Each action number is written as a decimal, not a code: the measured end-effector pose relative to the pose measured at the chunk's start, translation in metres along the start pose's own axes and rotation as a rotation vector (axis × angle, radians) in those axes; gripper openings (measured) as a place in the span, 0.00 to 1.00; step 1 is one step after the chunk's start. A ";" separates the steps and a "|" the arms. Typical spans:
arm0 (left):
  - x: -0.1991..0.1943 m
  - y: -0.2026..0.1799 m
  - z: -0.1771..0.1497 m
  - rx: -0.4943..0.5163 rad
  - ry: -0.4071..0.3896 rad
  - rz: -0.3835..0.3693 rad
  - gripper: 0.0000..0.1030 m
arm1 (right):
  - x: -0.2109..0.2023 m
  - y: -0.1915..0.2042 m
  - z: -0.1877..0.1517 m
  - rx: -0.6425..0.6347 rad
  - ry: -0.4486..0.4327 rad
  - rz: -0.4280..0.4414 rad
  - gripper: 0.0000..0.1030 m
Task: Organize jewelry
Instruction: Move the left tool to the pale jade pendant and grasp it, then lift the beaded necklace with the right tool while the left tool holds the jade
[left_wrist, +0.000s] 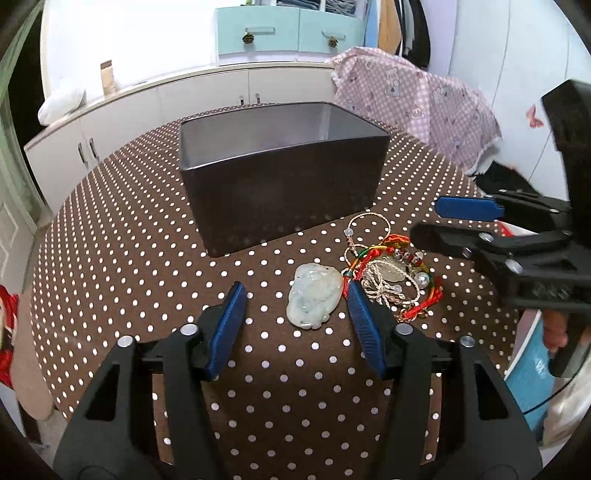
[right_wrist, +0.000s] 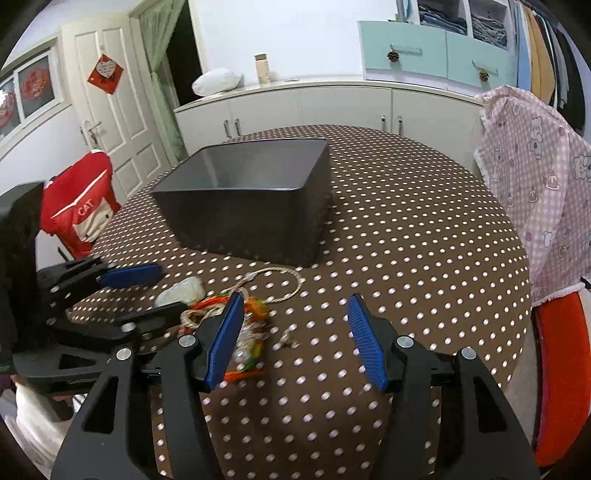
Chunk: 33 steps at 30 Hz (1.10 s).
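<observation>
Dotted desk: stone pendant, hard, slippery, chippable; grip across sides. Left tongs, right tongs wide open, empty.

— How many things on the table?
— One dark box, one pale jade pendant, one tangled heap of cords and beads.
— And grippers?
— Two: left gripper, right gripper.

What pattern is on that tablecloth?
The tablecloth is brown with white polka dots, clearest in the left wrist view.
</observation>
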<state>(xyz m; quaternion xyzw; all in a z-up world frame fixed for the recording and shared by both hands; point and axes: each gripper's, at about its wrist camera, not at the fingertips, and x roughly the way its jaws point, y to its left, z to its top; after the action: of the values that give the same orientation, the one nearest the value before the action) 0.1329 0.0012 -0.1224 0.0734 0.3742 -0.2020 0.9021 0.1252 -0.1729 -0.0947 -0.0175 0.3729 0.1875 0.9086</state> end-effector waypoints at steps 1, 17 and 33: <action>0.001 -0.001 0.000 0.004 0.002 0.005 0.41 | 0.000 0.001 0.000 -0.005 0.000 0.003 0.54; -0.007 0.017 -0.009 -0.092 -0.039 0.015 0.28 | -0.005 0.024 -0.006 -0.057 -0.019 0.101 0.53; -0.009 0.028 -0.013 -0.151 -0.056 -0.025 0.28 | 0.024 0.011 0.007 -0.047 0.042 0.101 0.10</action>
<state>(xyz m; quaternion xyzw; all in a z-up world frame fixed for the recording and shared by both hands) 0.1307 0.0328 -0.1256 -0.0052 0.3637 -0.1867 0.9126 0.1418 -0.1537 -0.1052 -0.0240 0.3877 0.2417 0.8892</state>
